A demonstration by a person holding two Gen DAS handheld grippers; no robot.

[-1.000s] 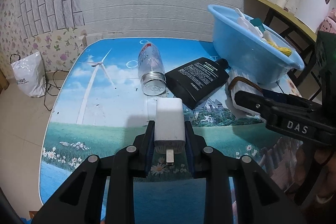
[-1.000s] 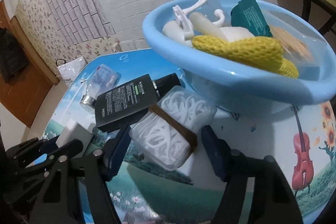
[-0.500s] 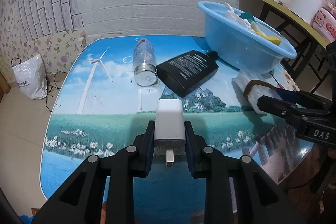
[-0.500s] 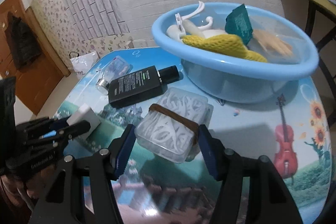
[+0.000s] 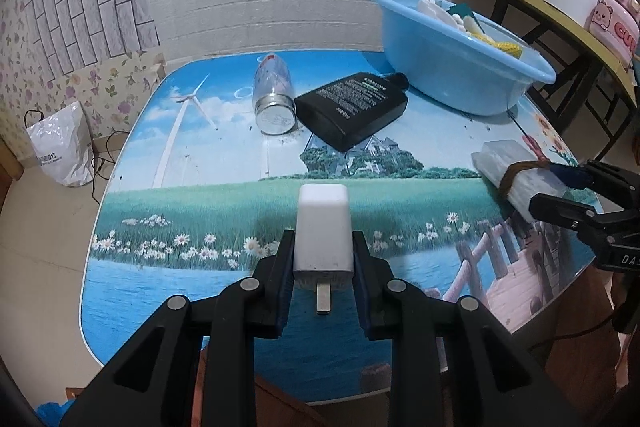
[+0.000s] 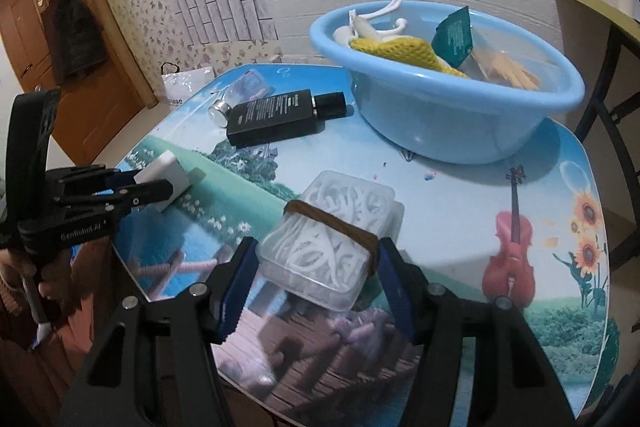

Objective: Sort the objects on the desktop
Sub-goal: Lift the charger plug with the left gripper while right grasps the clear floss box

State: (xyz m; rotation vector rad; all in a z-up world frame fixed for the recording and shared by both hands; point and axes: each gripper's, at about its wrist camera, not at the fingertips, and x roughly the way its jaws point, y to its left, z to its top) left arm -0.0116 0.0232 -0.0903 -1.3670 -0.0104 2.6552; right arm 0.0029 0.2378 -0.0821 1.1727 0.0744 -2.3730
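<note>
Both grippers hold an item above the picture-printed tabletop (image 5: 224, 195).

The left gripper (image 5: 323, 259) is clamped on a white rectangular plug-in charger (image 5: 323, 231), prongs pointing back toward the camera. The right gripper (image 6: 316, 267) pinches a clear plastic box of white floss picks bound by a brown rubber band (image 6: 330, 239), lifted over the near edge. The blue plastic basin (image 6: 460, 123) sits well apart behind it.
</note>
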